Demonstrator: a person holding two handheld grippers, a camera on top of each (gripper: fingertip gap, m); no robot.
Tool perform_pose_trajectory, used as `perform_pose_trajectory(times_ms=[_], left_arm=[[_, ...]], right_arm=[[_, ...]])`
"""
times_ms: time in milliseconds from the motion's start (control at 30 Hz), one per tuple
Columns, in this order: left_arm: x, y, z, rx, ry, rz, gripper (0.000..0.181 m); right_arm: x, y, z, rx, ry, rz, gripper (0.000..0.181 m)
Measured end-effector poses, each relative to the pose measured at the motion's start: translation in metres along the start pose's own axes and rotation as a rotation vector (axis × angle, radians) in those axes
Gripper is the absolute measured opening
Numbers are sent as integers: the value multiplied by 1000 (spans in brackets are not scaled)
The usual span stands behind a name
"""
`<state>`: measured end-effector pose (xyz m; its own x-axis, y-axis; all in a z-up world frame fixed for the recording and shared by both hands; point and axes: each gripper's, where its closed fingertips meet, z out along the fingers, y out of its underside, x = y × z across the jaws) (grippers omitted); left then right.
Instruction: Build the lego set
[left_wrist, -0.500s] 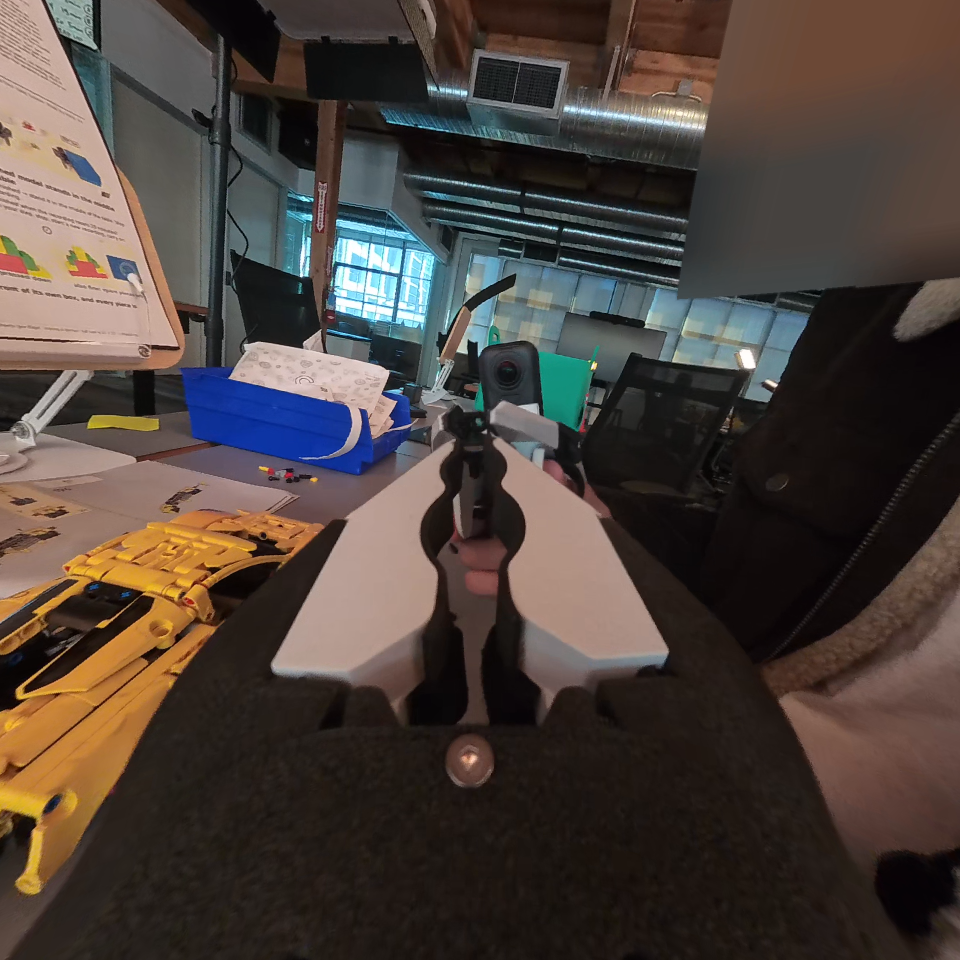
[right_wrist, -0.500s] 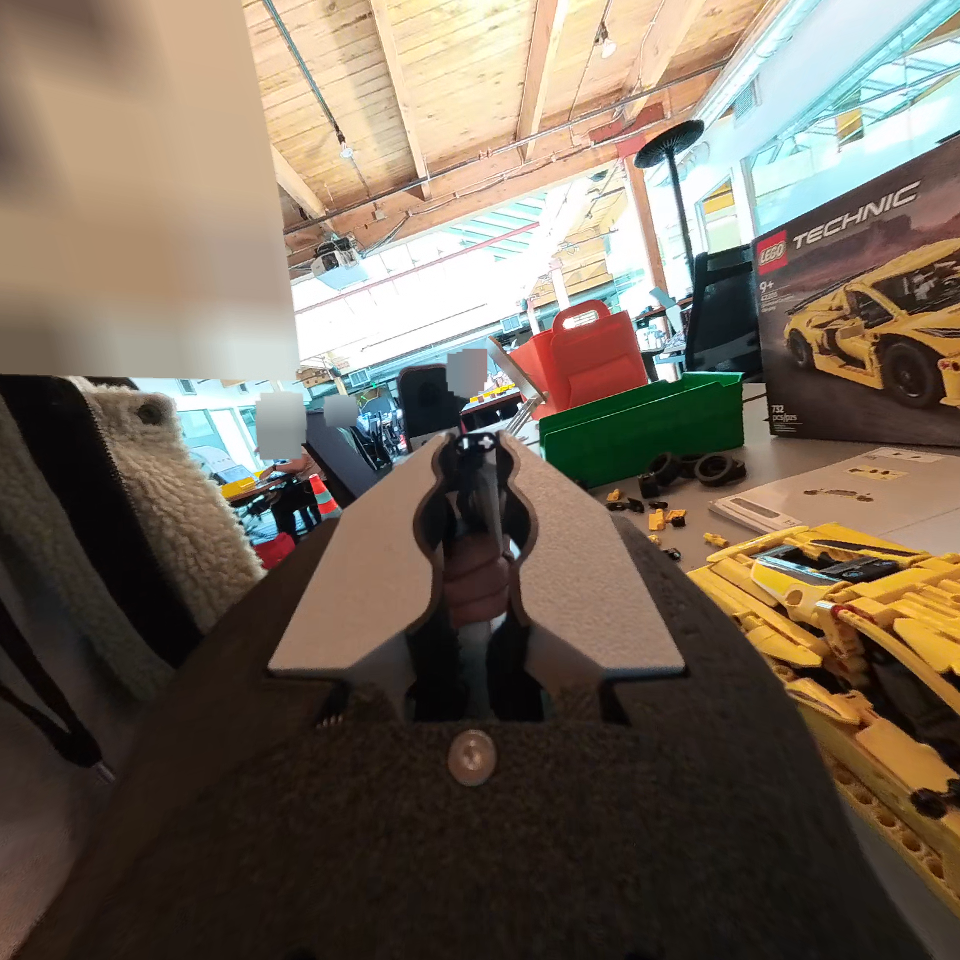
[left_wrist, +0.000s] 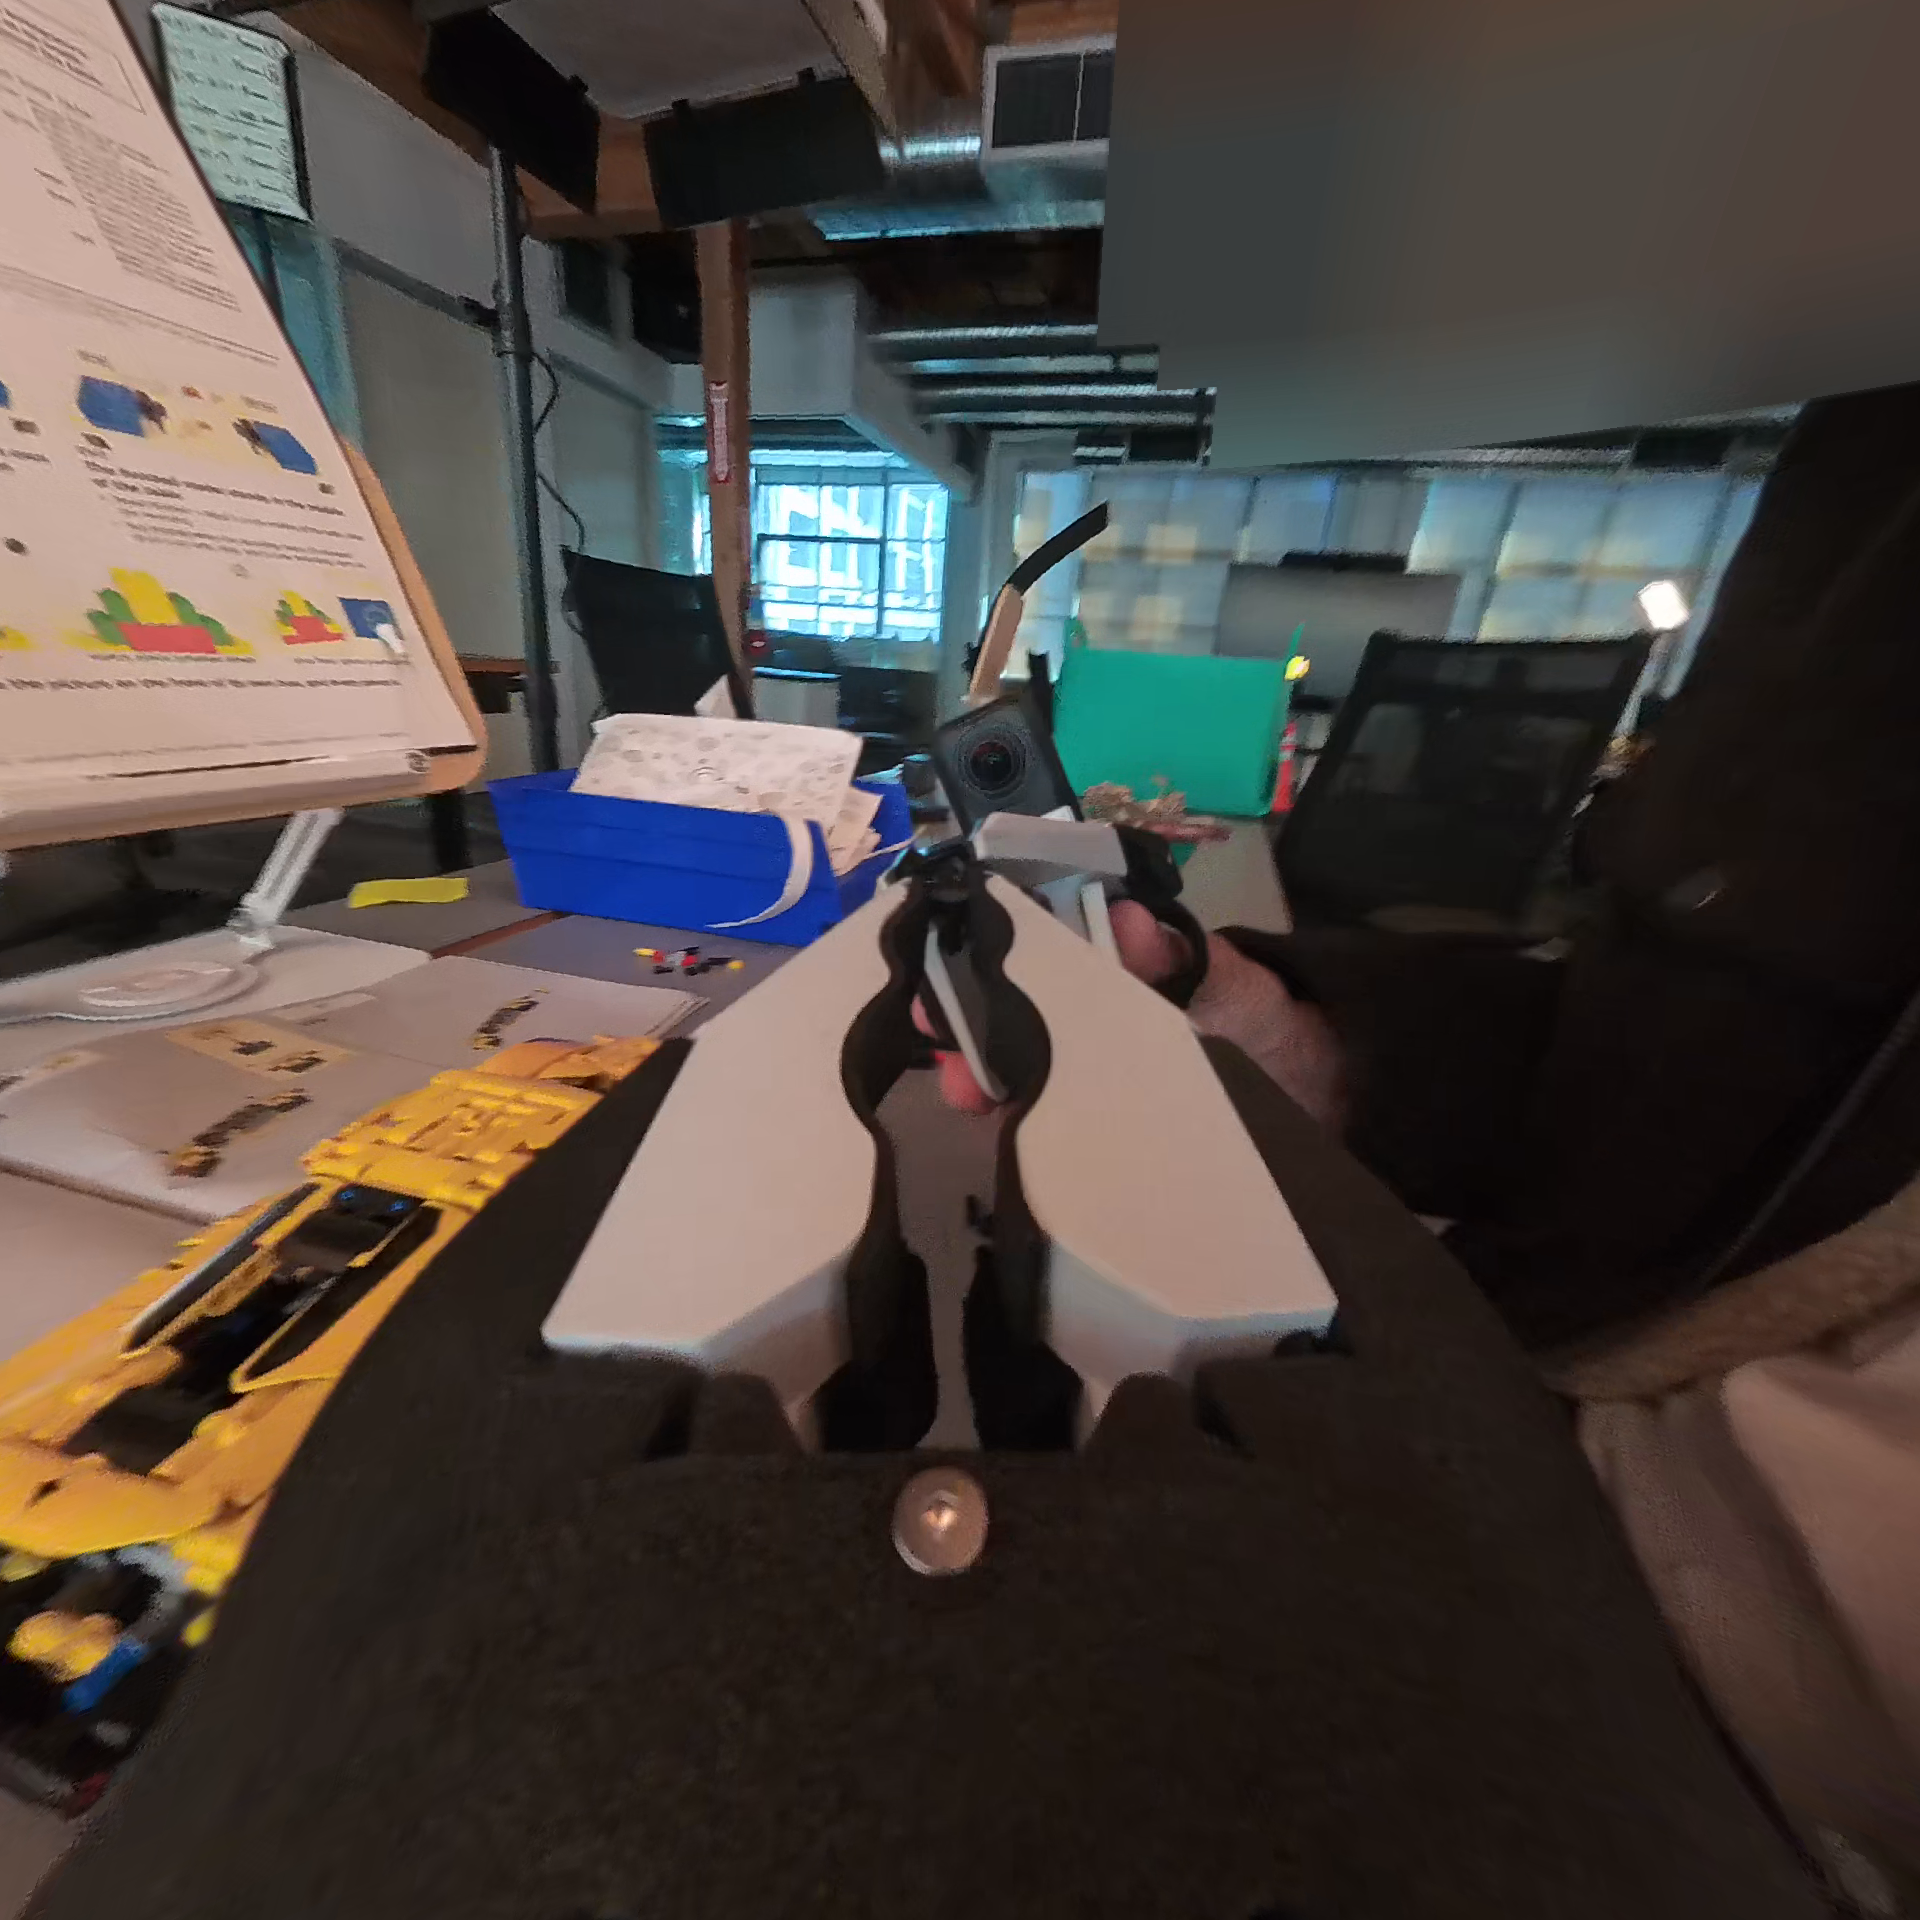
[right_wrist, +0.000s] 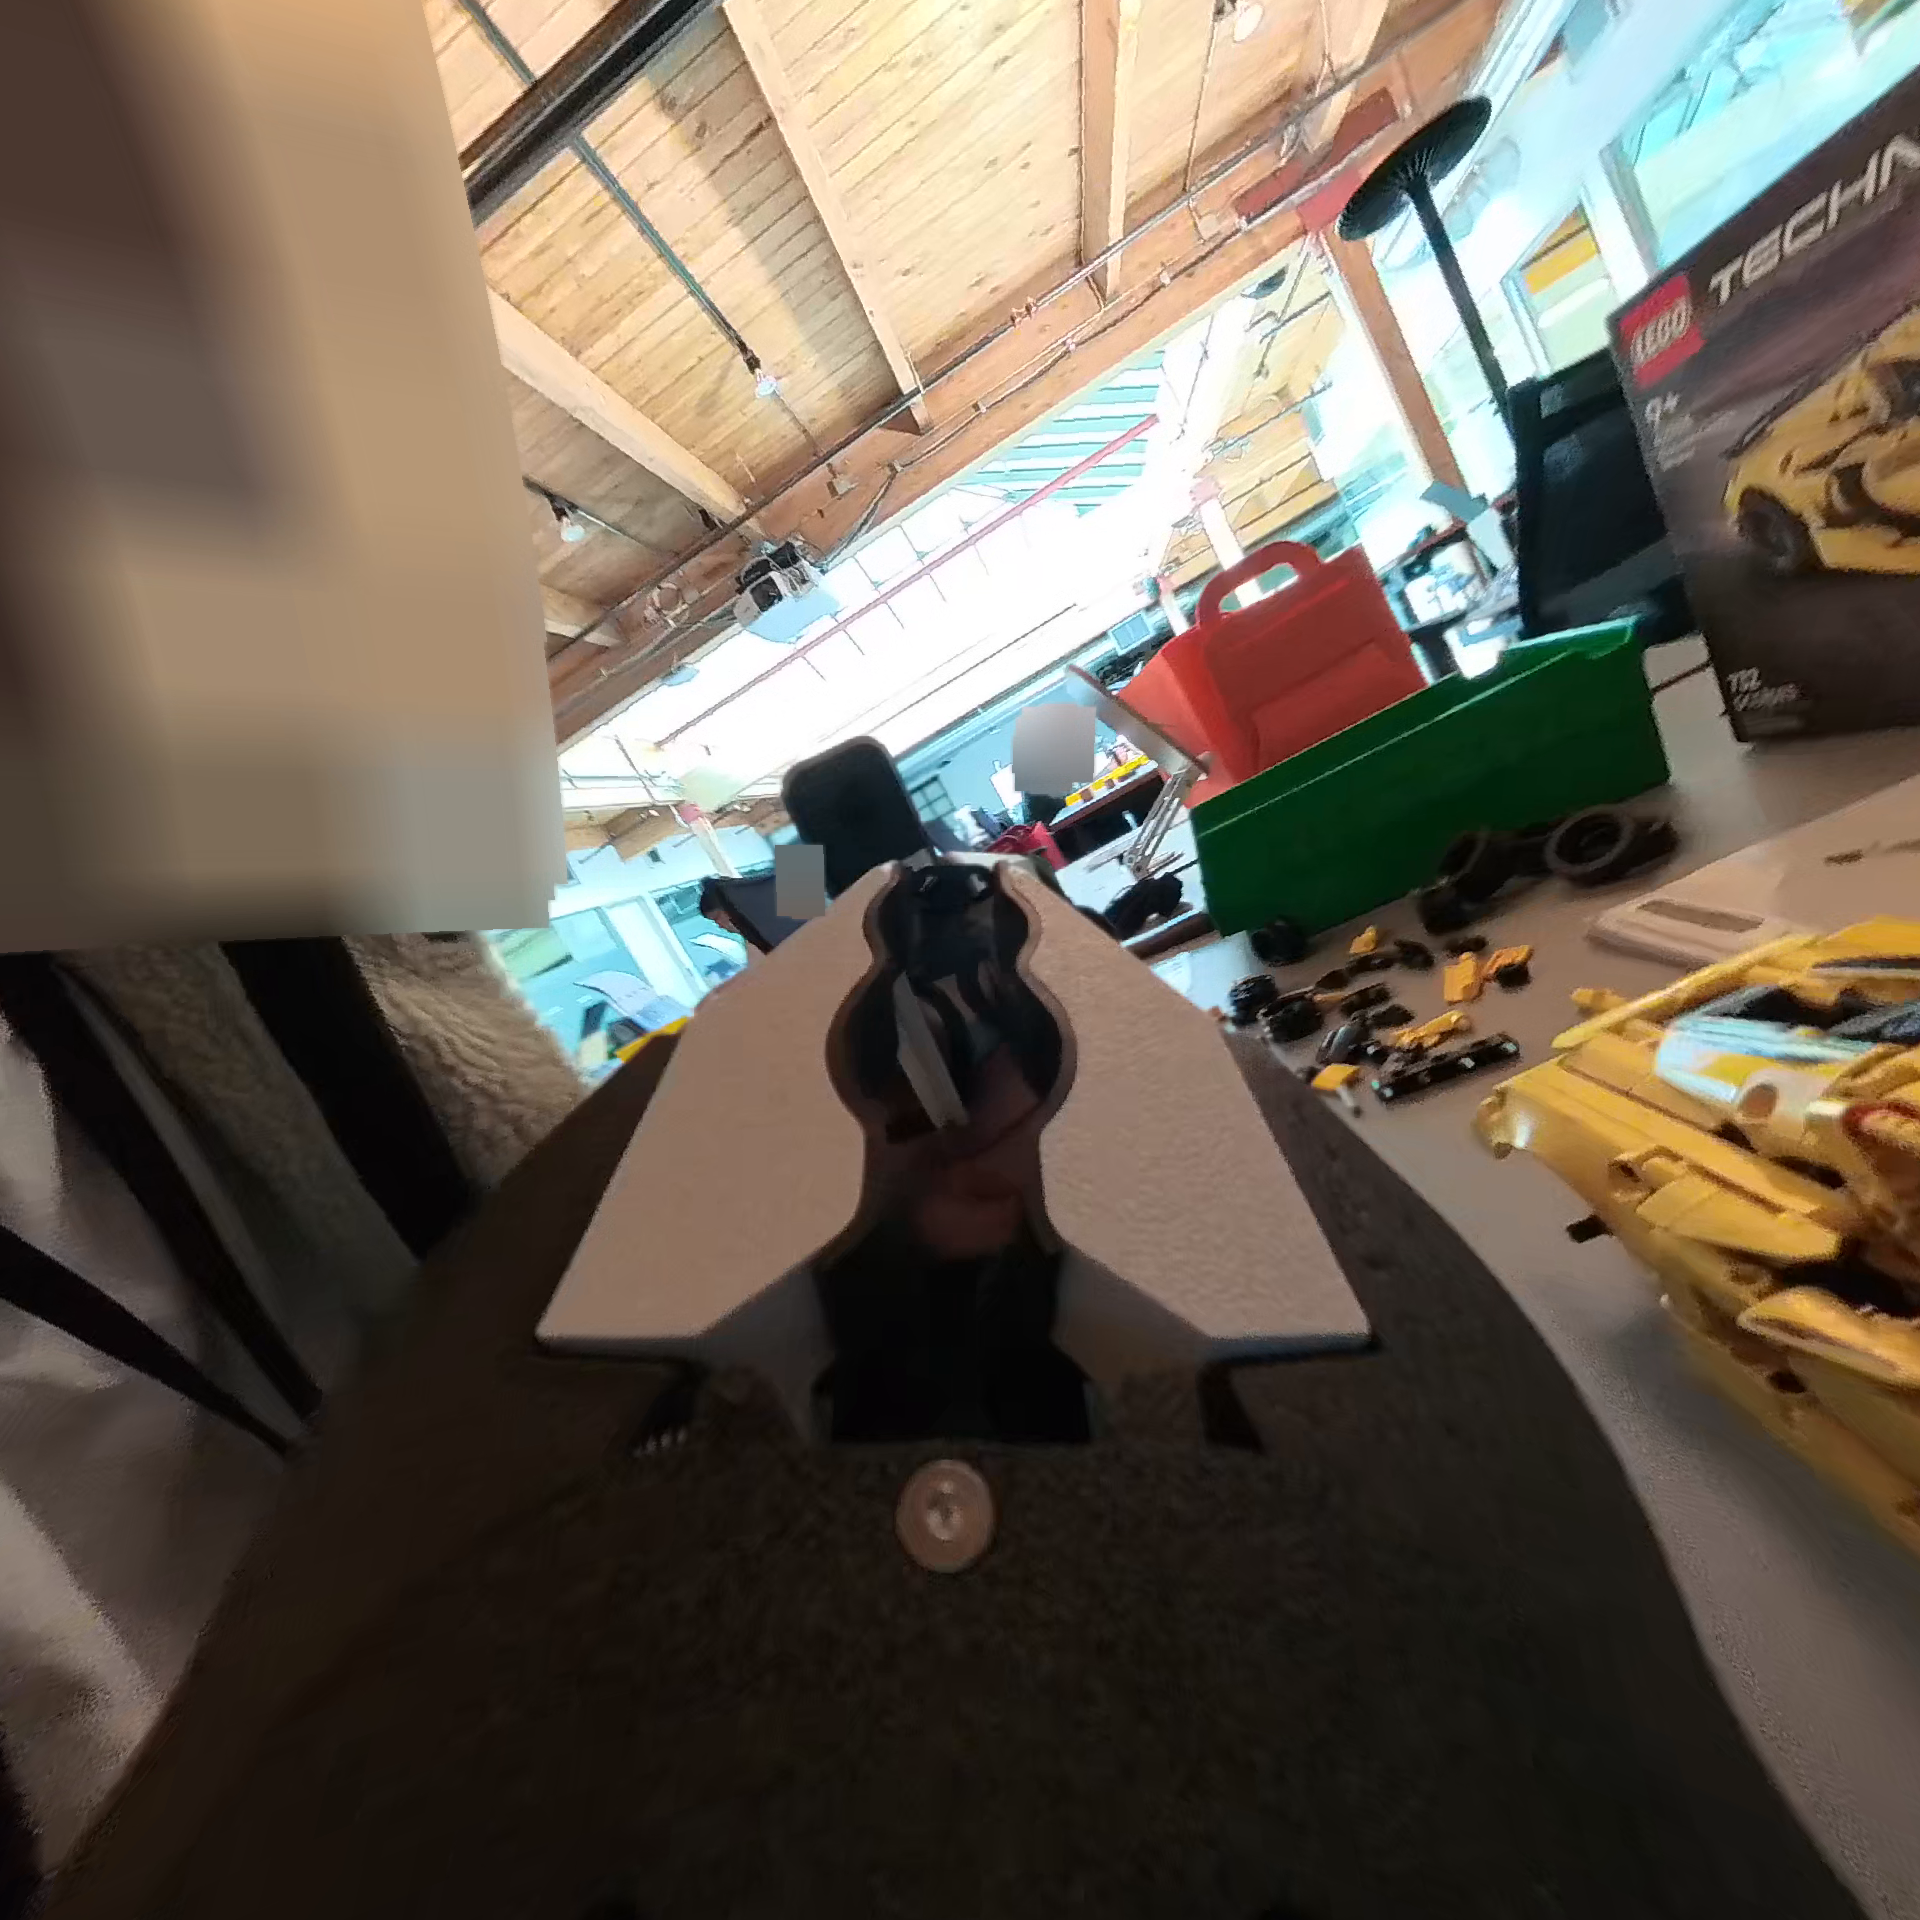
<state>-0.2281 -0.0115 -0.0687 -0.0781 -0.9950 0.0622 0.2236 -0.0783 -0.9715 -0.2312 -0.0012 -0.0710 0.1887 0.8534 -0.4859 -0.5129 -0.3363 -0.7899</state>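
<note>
Grippers tilted since half a second ago, tips meeting above the table.
Left gripper (left_wrist: 948, 894) and right gripper (right_wrist: 943, 883) are closed; whether anything is pinched cannot be told; the yellow car (right_wrist: 1725, 1174) is left untouched.

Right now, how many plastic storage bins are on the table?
2. A blue bin holding paper sits at the table's far side in the left wrist view; a green bin sits behind the loose parts in the right wrist view. Others could be out of frame.
</note>
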Motion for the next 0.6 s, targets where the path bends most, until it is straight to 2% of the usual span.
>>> perform_pose_trajectory(times_ms=[300, 400, 600], left_arm=[[-7, 22, 4, -201, -138, 388, 7], [-11, 29, 5, -262, -188, 504, 7], [-16, 37, 4, -312, -220, 574, 6]], right_arm=[[16, 9, -10, -95, 28, 249, 14], [22, 11, -13, -116, 53, 274, 13], [30, 16, -16, -136, 78, 308, 13]])
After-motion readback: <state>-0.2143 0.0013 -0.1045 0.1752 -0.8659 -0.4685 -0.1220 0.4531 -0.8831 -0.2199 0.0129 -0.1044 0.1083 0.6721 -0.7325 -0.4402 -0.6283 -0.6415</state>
